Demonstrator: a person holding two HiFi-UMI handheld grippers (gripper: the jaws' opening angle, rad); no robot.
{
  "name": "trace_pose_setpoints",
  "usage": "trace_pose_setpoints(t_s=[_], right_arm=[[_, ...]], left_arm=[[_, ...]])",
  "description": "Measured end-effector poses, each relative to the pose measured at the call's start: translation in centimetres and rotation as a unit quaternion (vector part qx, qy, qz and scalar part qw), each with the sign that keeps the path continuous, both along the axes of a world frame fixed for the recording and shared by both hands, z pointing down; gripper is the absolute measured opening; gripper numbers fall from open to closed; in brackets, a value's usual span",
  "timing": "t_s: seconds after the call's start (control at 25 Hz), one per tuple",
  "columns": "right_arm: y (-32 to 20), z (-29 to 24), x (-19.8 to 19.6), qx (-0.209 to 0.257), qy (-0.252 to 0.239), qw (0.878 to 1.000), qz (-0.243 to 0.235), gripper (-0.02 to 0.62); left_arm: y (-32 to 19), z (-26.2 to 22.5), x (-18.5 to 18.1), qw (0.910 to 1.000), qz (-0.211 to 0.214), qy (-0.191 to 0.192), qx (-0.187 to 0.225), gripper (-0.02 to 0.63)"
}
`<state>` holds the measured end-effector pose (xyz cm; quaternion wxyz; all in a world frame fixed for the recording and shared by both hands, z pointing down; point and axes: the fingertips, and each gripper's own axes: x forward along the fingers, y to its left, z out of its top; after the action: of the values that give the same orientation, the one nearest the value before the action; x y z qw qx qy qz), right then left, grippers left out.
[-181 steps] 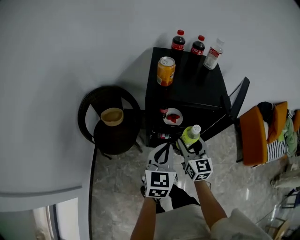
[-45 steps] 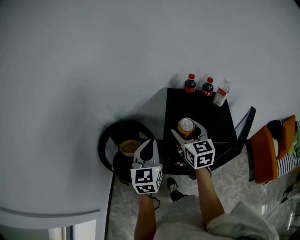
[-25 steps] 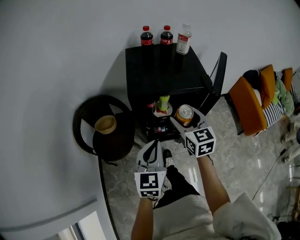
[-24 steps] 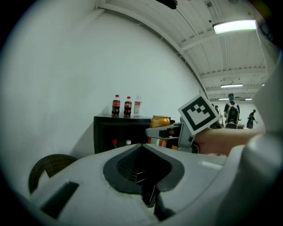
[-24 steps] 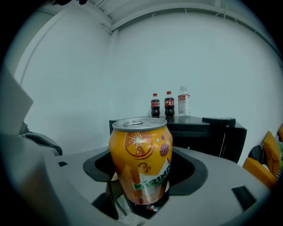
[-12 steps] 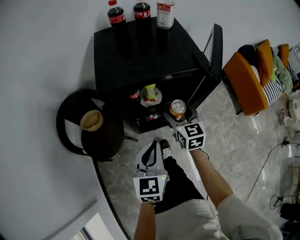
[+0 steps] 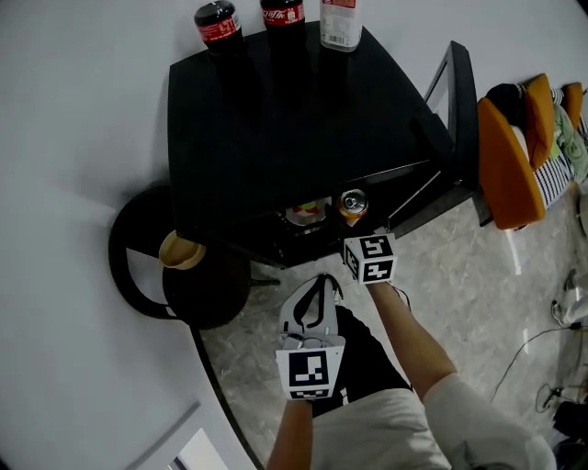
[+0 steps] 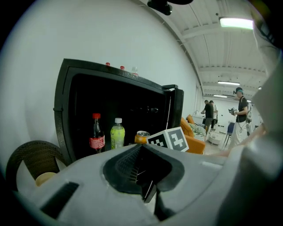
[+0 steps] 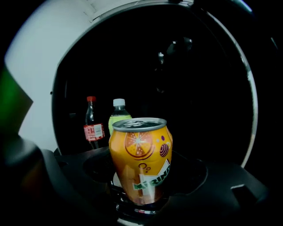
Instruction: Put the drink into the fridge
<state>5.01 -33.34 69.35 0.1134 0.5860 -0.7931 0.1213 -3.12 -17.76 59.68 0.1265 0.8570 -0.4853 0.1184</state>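
Right tool [image 9: 141, 199] clamped on orange can [image 9: 140, 165], label "MIRIND" | left tool [image 7: 319, 292] closed, empty

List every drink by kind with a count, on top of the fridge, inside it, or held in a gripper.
Cola bottles: 3
Green bottle: 1
Clear bottle: 1
Orange can: 1
Total: 6

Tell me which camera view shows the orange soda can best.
The right gripper view: the orange can fills the centre, upright, with its label readable. The head view shows only its top at the fridge opening; the left gripper view shows just a small, distant part of it.
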Motion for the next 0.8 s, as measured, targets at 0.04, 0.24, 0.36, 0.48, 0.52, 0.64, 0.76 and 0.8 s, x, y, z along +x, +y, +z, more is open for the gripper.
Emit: trace_pose_setpoints(t_s=[0.04, 0.24, 0.36, 0.48, 0.52, 0.64, 0.76, 0.8], right_arm=[[-0.9, 0.6, 0.1, -0.001, 0.004, 1.000, 0.004, 0.328], [-3.4, 2.7, 0.6, 0.000, 0.016, 1.000, 0.012, 0.328], [-4.4, 3.5, 0.6, 0.003, 0.021, 1.000, 0.017, 0.328], [-5.2, 3.9, 0.6, 0.012, 0.024, 0.999, 0.022, 0.328], [-5.4, 4.1, 0.6, 0.015, 0.026, 0.999, 0.022, 0.328], [-5.9, 4.8, 0.6, 0.014, 0.030, 0.999, 0.028, 0.328], [-6.4, 5.5, 0.7, 0.015, 0.027, 0.999, 0.035, 0.328], [-6.4, 5.7, 0.7, 0.016, 0.025, 0.999, 0.035, 0.328]], left_arm=[[-0.8, 0.5, 0.0, 1.0000, -0.002, 0.001, 0.002, 0.009], [-3.4, 2.7, 0.2, 0.9999, -0.008, 0.010, -0.006, 0.009], [-4.0, 3.7, 0.1, 0.9998, -0.008, 0.012, -0.012, 0.009], [-4.3, 4.5, -0.3, 0.9997, -0.012, 0.012, -0.018, 0.009], [-4.3, 4.6, -0.4, 0.9996, -0.014, 0.012, -0.020, 0.008], [-4.4, 5.1, -0.7, 0.9996, -0.018, 0.010, -0.022, 0.009], [-4.4, 5.6, -0.8, 0.9995, -0.020, 0.006, -0.022, 0.009], [-4.3, 5.7, -0.8, 0.9995, -0.020, 0.005, -0.022, 0.009]])
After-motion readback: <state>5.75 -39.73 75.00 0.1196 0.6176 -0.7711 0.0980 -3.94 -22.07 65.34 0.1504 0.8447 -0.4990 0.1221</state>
